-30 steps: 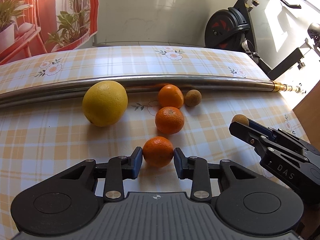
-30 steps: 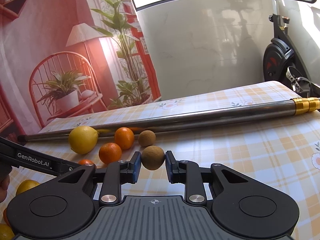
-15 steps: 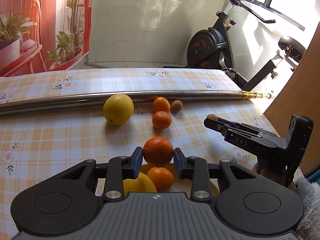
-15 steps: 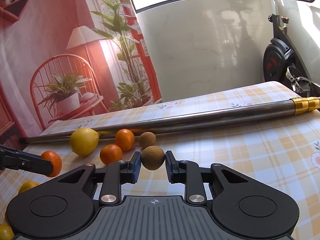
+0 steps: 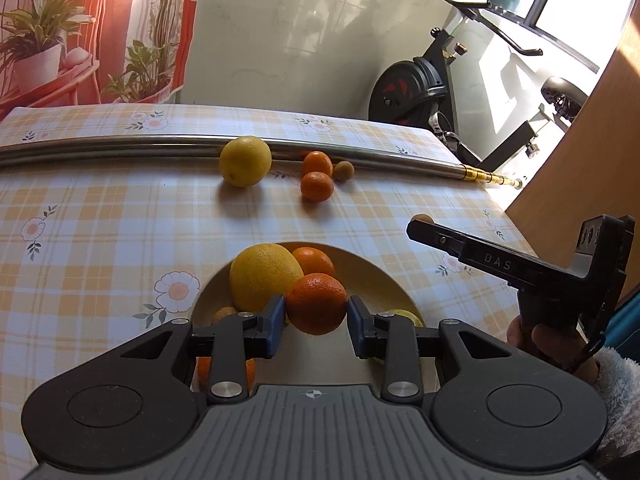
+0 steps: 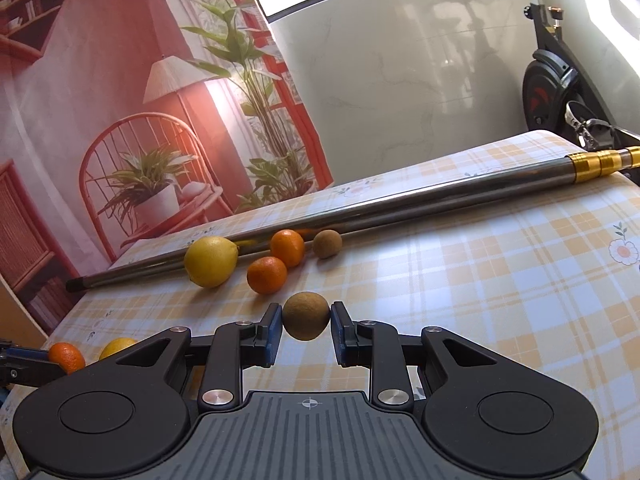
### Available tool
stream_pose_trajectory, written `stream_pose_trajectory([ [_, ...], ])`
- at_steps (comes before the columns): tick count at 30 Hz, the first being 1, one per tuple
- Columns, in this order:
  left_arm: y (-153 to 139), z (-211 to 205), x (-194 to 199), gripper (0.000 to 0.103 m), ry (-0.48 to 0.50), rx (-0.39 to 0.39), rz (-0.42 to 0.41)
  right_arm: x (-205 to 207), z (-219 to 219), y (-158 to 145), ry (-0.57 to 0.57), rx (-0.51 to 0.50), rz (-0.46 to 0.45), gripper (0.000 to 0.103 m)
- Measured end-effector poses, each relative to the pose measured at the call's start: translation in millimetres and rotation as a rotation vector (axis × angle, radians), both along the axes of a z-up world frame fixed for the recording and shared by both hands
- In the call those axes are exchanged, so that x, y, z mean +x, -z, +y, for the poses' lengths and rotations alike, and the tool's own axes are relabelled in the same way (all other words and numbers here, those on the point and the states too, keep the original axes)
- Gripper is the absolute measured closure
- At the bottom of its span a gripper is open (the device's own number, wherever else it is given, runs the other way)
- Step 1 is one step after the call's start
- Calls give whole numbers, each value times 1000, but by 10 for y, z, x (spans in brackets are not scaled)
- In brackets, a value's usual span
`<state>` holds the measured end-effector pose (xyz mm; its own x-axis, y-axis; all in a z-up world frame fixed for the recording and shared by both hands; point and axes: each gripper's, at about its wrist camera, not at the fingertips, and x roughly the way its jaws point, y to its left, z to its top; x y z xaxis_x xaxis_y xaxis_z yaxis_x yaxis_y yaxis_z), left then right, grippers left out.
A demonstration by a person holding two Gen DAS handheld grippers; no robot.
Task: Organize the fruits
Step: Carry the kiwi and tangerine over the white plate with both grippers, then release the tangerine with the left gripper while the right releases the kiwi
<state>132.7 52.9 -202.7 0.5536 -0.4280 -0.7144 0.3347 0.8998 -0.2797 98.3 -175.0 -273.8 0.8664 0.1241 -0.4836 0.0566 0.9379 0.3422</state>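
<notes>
My left gripper (image 5: 316, 320) is shut on a small orange (image 5: 316, 303) and holds it above a cream bowl (image 5: 372, 276). The bowl holds a large yellow citrus (image 5: 262, 276), another orange (image 5: 314, 260) and more fruit half hidden under the fingers. My right gripper (image 6: 306, 326) is shut on a brown kiwi (image 6: 306, 316), lifted over the checked tablecloth. In the left wrist view it shows at the right as a black arm (image 5: 500, 264) with the kiwi (image 5: 422, 219) at its tip. On the table lie a lemon (image 6: 211, 262), two oranges (image 6: 267, 275) (image 6: 287, 247) and a second kiwi (image 6: 327, 243).
A long steel pole (image 6: 400, 208) with a gold end lies across the table behind the loose fruit. An exercise bike (image 5: 416, 88) stands past the far edge. A wooden panel (image 5: 592, 128) rises at the right. A hand in a fleecy sleeve (image 5: 612, 384) grips the right tool.
The left gripper pulled back with the orange, from beside the loose fruit to above the bowl, which came into view. The right gripper with the kiwi shifted a little.
</notes>
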Motion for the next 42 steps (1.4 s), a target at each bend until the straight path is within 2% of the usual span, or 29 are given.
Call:
stream_pose_trajectory([
  [9, 85, -28, -89, 68, -25, 50, -5, -170, 410, -218, -114, -27, -2, 79],
  [15, 98, -76, -170, 68, 11, 19, 15, -249, 554, -248, -147, -39, 11, 79],
  [23, 192, -261, -271, 68, 113, -14, 77, -356, 518, -400, -129, -42, -15, 79],
  [26, 281, -324, -251, 68, 163, -30, 129, -395, 493, -420, -117, -42, -16, 79],
  [30, 382, -410, -222, 68, 195, -14, 172, -448, 488, -426, -108, -45, -15, 79],
  [38, 437, -663, -164, 67, 259, 13, 185, -485, 496, -443, -108, -48, -20, 79],
  [42, 464, -720, -126, 65, 254, 8, 181, -501, 474, -449, -103, -41, -16, 79],
])
